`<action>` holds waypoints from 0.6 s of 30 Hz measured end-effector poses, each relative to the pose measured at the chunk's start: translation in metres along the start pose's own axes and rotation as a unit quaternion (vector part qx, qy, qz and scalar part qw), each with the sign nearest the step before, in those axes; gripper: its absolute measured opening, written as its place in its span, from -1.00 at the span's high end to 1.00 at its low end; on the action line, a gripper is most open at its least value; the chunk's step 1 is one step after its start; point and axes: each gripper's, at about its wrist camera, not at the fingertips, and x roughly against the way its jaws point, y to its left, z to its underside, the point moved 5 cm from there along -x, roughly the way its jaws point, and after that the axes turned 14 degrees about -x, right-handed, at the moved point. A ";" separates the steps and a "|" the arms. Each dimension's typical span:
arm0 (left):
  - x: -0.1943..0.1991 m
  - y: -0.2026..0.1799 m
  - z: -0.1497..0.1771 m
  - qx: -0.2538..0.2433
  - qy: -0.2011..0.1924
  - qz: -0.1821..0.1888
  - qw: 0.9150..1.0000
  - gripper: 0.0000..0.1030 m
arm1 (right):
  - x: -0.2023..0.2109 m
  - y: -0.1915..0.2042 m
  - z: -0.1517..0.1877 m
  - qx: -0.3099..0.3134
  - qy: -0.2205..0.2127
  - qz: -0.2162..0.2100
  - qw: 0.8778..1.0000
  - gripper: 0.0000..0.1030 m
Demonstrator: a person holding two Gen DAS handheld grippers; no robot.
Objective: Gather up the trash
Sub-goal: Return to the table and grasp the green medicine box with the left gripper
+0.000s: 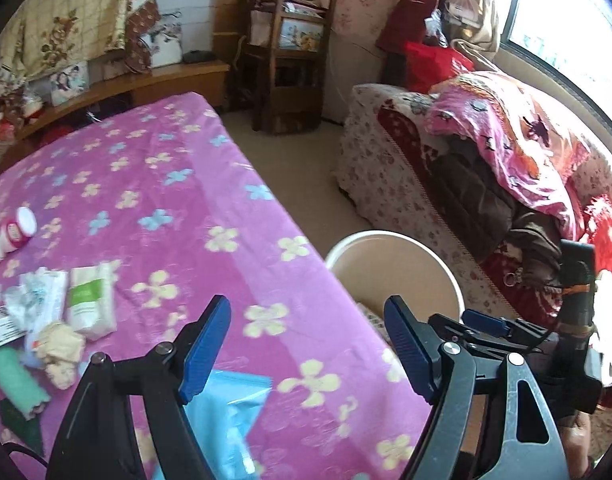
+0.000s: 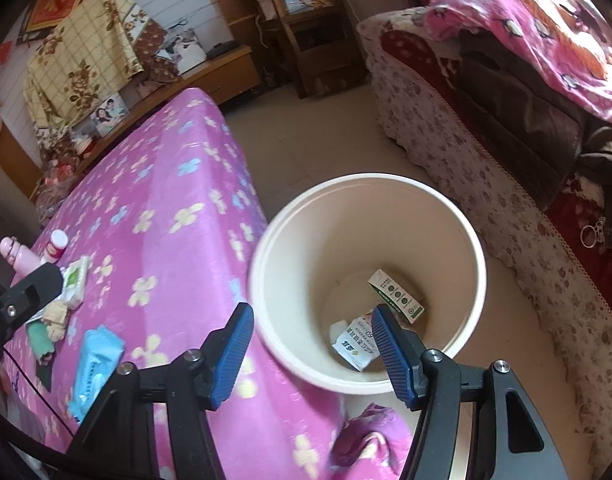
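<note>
Left gripper: the left gripper (image 1: 308, 344) has its jaws parted wide, with nothing between the blue pads (image 1: 205, 344); only the bed shows through the gap.
Right gripper: the right gripper (image 2: 310, 354) also stands apart and holds nothing; its gap frames the near rim of the bin.
Bin: a cream bin (image 2: 458, 216) stands on the floor just right of the bed, ahead of and below the right gripper; in the left view its rim (image 1: 390, 236) shows ahead and right of the left gripper.
In the bin: a green-and-white carton (image 2: 396, 296) and a white packet (image 2: 356, 344) lie on the bottom, the packet just left of the right pad.
Bed: a pink flowered cover (image 1: 178, 200) fills the space ahead and left of both grippers.
Blue pack: a pale blue pack (image 1: 222, 416) lies on the bed directly under the left gripper, partly hidden by its left finger.
Other items on the bed: left of the left gripper lie a white-and-green tissue pack (image 1: 91, 300), a crumpled beige wad (image 1: 62, 352) and a green roll (image 1: 16, 380); farther left, a small white bottle (image 1: 20, 228).
Sofa: well right of both grippers, covered with blankets (image 1: 506, 132).
</note>
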 end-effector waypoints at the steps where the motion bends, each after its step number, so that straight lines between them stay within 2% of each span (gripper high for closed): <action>1: 0.004 0.004 0.003 0.000 0.000 -0.006 1.000 -0.54 | 0.002 0.006 0.002 0.005 0.000 -0.002 1.000 -0.27; 11: 0.049 0.057 0.032 0.031 -0.010 -0.047 0.998 -0.54 | 0.013 0.080 0.031 0.058 0.010 -0.039 0.997 -0.27; 18: 0.077 0.112 0.068 0.072 -0.001 -0.088 0.994 -0.54 | 0.009 0.136 0.059 0.098 0.035 -0.073 0.992 -0.27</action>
